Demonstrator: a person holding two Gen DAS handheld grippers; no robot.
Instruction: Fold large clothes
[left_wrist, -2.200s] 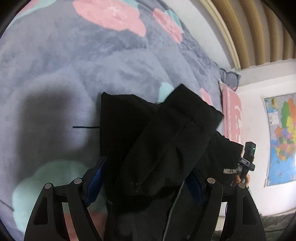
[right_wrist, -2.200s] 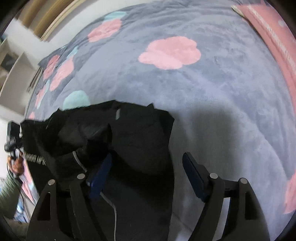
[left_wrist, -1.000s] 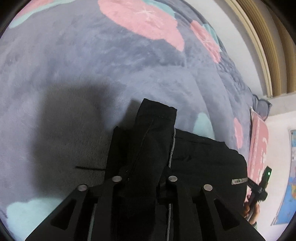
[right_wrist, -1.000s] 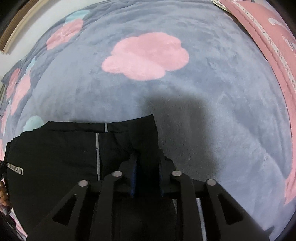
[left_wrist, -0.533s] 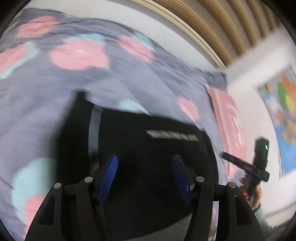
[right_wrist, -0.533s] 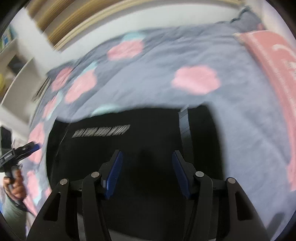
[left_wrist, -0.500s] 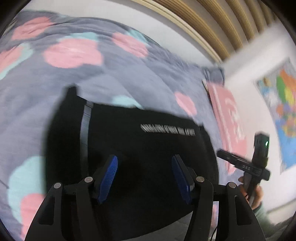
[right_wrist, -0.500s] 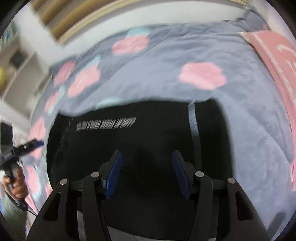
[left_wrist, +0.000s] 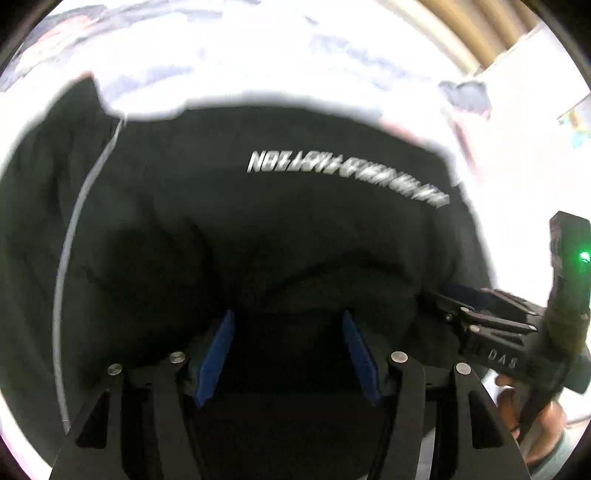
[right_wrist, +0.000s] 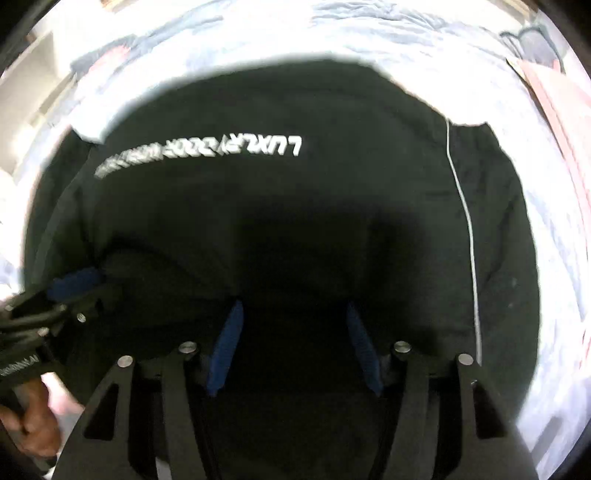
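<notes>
jacket (left_wrist: 295, 229) on blanket (left_wrist: 258, 66)

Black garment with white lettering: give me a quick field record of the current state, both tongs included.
garment: black fabric garment with white printed lettering, spread across most of both views
lettering: white, blurred, reads upside down
piping: thin pale line down one side
surface: pale grey plush bedspread, overexposed
left tongs: open, blue pads apart over the fabric
right tongs: open, blue pads apart over the fabric
contact with fabric: cannot tell
</notes>
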